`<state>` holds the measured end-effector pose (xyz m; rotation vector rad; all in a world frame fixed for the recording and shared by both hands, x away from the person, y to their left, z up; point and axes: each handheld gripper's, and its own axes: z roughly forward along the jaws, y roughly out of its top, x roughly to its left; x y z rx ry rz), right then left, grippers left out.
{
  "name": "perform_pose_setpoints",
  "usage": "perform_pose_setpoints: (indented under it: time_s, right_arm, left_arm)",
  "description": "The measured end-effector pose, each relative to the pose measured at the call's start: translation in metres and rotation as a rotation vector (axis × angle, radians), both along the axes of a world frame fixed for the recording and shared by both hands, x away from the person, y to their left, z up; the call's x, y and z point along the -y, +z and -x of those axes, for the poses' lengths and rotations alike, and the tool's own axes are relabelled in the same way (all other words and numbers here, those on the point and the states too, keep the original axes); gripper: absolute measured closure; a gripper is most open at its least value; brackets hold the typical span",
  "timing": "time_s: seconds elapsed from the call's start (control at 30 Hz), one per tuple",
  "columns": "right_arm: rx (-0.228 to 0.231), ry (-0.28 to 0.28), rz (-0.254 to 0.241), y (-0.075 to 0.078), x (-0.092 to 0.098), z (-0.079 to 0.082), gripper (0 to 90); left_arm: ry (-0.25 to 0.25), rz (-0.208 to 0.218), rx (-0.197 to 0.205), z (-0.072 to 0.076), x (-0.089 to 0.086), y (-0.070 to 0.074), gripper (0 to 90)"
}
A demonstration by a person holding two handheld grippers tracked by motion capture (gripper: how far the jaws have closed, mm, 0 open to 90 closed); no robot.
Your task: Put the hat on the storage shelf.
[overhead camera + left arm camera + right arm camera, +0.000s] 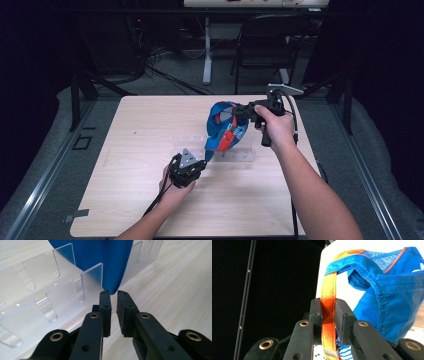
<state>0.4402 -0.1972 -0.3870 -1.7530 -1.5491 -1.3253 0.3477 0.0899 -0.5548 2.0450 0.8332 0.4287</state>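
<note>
Blue cap held above the clear acrylic slotted rack, toward its right end, lifted off the wooden table. Right gripper up beside the cap, jaws clamped on its orange strap. Left gripper low at the rack's near side, jaws narrowly parted, nothing between them, tips just short of the cap's blue lower edge.

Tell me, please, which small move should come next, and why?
Probably ease the left gripper back from the cap. Its jaws stand slightly apart with nothing between them, the blue brim tip just ahead in the clear rack, while the right gripper clamps the orange strap.
</note>
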Motion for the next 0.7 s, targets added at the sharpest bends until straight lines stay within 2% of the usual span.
perform_pose_setpoints:
  time_s: [0.27,0.4,0.7]
  right_arm:
    - [0.0,-0.018,0.036,-0.006,0.005,0.003,76.3]
    - [-0.004,-0.018,0.066,-0.011,0.008,0.004,72.4]
    - [0.002,-0.031,0.136,-0.021,0.015,0.011,64.9]
  left_arm:
    - [-0.002,0.006,0.005,0.004,-0.004,0.002,75.0]
    - [-0.002,0.017,0.005,0.007,-0.007,0.004,71.5]
    - [0.002,0.002,-0.008,0.01,-0.014,0.006,62.9]
